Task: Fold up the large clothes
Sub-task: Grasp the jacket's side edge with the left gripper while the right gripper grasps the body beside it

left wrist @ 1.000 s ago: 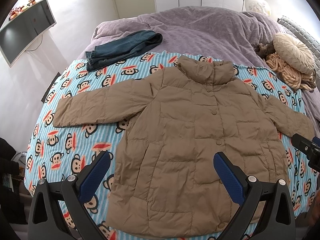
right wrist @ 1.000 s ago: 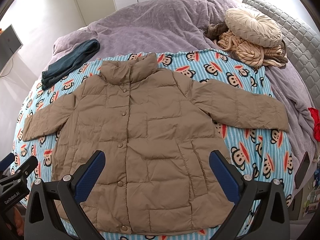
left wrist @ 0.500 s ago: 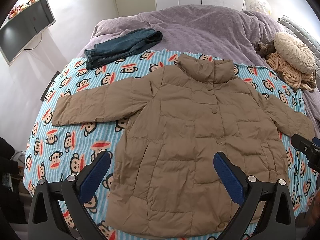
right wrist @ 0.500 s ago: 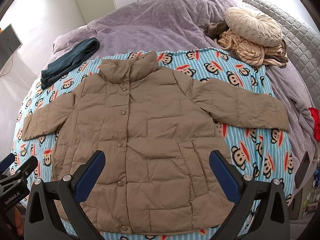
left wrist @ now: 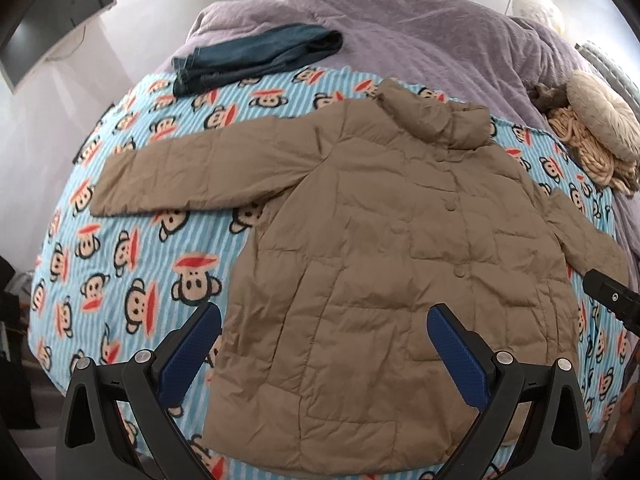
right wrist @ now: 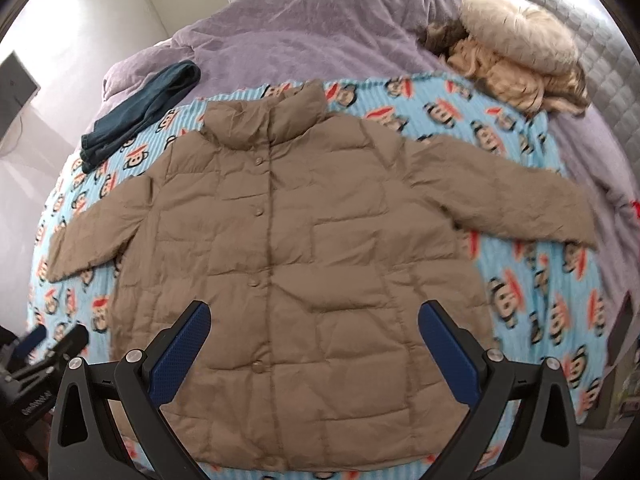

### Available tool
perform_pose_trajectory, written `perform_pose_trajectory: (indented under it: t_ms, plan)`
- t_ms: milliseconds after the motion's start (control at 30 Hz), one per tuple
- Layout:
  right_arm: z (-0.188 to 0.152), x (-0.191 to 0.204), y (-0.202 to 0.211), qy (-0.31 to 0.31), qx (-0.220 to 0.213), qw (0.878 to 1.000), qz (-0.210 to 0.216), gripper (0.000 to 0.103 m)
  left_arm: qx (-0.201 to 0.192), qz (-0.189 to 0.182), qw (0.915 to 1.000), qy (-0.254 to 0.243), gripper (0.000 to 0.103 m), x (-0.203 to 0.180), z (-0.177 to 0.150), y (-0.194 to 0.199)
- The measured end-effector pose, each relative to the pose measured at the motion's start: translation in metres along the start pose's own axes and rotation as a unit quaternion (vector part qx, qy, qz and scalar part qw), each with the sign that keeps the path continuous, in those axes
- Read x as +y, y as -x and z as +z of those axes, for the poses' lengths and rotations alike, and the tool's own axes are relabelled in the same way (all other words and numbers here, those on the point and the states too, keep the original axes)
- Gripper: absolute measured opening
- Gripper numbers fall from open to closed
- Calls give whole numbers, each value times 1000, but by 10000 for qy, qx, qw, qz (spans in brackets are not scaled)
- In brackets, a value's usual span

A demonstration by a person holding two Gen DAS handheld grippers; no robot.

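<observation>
A tan quilted jacket [left wrist: 400,264] lies flat and buttoned on a blue monkey-print blanket [left wrist: 132,240], collar away from me, both sleeves spread out sideways. In the right wrist view the jacket [right wrist: 312,256] fills the middle, over the same blanket [right wrist: 520,280]. My left gripper [left wrist: 324,316] hovers open above the jacket's lower left part, nothing between its blue pads. My right gripper [right wrist: 314,312] hangs open over the jacket's lower front, also holding nothing. The right gripper's tip [left wrist: 608,300] shows at the right edge of the left wrist view.
Folded dark jeans [left wrist: 256,58] lie at the blanket's far left corner. A purple duvet [left wrist: 400,28] covers the far bed. A round beige cushion [right wrist: 520,36] rests on a knitted throw [right wrist: 508,80] at the far right. A monitor [left wrist: 52,12] hangs on the left wall.
Both grippers have moved forward and lower toward the jacket, which now looks larger. Both stay open and the jacket has not moved.
</observation>
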State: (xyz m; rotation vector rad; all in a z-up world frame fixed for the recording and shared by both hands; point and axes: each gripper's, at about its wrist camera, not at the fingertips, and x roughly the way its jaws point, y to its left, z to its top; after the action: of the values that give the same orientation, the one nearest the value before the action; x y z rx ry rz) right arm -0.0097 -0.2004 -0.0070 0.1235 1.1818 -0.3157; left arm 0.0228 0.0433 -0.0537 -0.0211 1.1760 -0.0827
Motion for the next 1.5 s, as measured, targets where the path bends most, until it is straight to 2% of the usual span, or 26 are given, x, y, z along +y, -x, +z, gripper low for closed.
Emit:
perform_pose_trajectory:
  t_ms: [133, 167, 233, 333, 433, 467, 667, 733, 900, 967, 1100, 1133, 1200, 1233, 1267, 1300, 1333, 1400, 1500]
  plan:
    - [-1, 20, -18, -14, 197, 9995, 240, 103, -35, -96, 9997, 228, 103, 27, 5, -19]
    - [0, 26, -22, -41, 295, 9985, 463, 103, -16, -115, 9994, 317, 103, 36, 7, -24]
    - [-1, 43, -33, 133, 385, 9978, 516, 103, 13, -208, 9977, 644, 103, 62, 11, -37]
    - [-3, 66, -47, 340, 414, 9954, 793, 103, -50, -70, 9947, 1021, 103, 102, 18, -55]
    - [-2, 94, -66, 592, 946, 9879, 1075, 103, -239, -127, 9905, 1345, 103, 139, 28, -77]
    - [-3, 107, -75, 767, 1092, 9854, 1061, 103, -295, -195, 9884, 1477, 103, 152, 30, -84]
    - [-4, 159, -100, 1207, 1266, 9749, 1380, 103, -561, -739, 9666, 2389, 103, 231, 48, -133]
    - [-3, 169, -101, 1267, 1273, 9724, 1487, 103, -622, -959, 9545, 2755, 103, 258, 54, -153]
    - [1, 195, -116, 1415, 1194, 9707, 1531, 103, -720, -1135, 9343, 3303, 103, 303, 72, -189]
    - [3, 202, -120, 1425, 1183, 9703, 1558, 103, -844, -1153, 9296, 3399, 103, 315, 81, -195]
    - [7, 213, -128, 1439, 1096, 9703, 1605, 103, -1045, -989, 9294, 3399, 103, 325, 101, -203]
    - [10, 217, -130, 1439, 1068, 9703, 1623, 103, -1110, -929, 9291, 3404, 100, 326, 105, -203]
    - [15, 224, -132, 1432, 1021, 9704, 1655, 103, -1132, -807, 9278, 3461, 70, 329, 111, -205]
    - [19, 228, -133, 1431, 992, 9702, 1684, 103, -1049, -859, 9267, 3504, 40, 331, 114, -208]
    - [23, 233, -134, 1425, 949, 9701, 1719, 103, -1018, -991, 9247, 3531, 18, 334, 114, -209]
    - [26, 236, -133, 1410, 908, 9701, 1752, 103, -1027, -1126, 9225, 3545, 11, 336, 115, -208]
    - [31, 240, -133, 1385, 864, 9701, 1796, 103, -1058, -1133, 9239, 3497, 10, 335, 117, -205]
    - [40, 248, -134, 1329, 792, 9696, 1896, 103, -1295, -996, 9338, 3183, 10, 328, 120, -185]
    - [56, 259, -138, 1175, 623, 9693, 2067, 103, -1646, -1047, 9393, 2823, 10, 318, 129, -155]
